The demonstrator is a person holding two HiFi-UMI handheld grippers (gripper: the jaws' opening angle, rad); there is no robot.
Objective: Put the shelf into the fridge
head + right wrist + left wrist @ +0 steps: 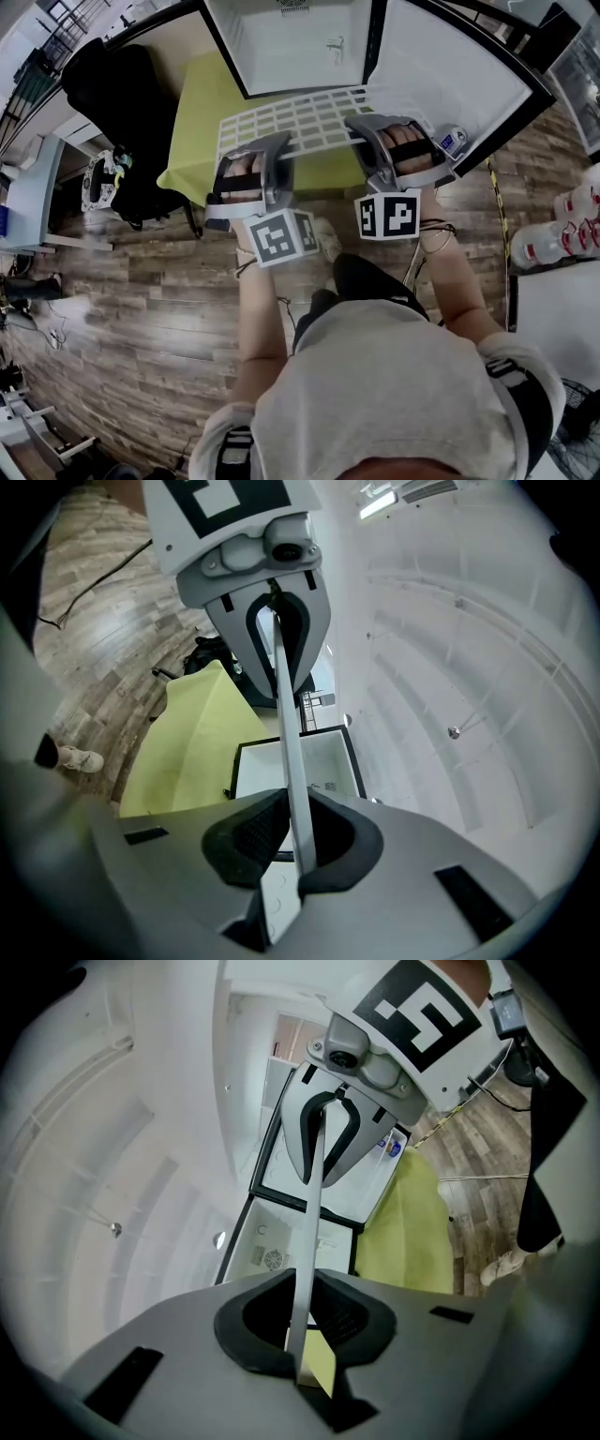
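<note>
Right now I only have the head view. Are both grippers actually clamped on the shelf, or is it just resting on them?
Observer: Clamped. The left gripper view shows the left gripper shut on the shelf, squeezing its edge from both faces.
Operator: Right one?
Observer: Same. In the right gripper view the right gripper is shut on the other end, with the shelf seen edge-on through its grip.

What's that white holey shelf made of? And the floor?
The shelf looks like white plastic or coated metal, matte: a thin flat grid of rectangular holes. The floor looks like wood or wood-look planks: grey-brown grain and board seams.
</note>
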